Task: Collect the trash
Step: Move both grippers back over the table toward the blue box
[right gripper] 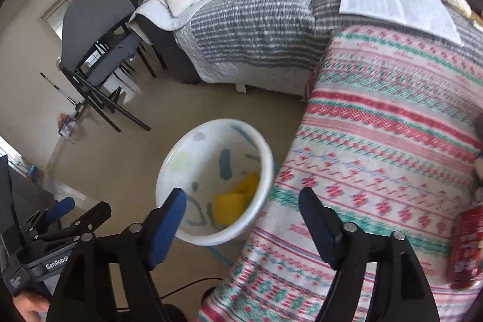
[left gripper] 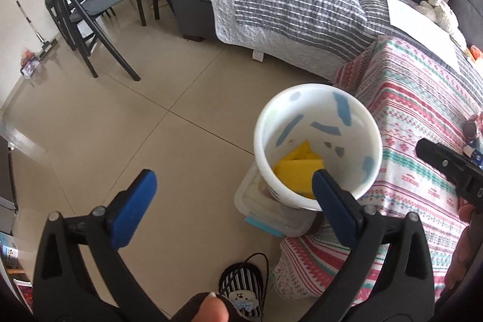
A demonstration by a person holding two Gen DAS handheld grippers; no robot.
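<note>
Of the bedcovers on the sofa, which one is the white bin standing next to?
The red, green and white patterned blanket; the white plastic bin stands at its edge, while the grey striped quilt lies farther back.

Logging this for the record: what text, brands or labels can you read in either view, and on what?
"GenRobot": white letters on the left gripper body, in the right wrist view.
Printed paper sheet on the sofa: lines of text, too small to read.
Red packet on the patterned blanket: white marks, blurred.
White bucket: blue and grey shapes, no readable words.
</note>
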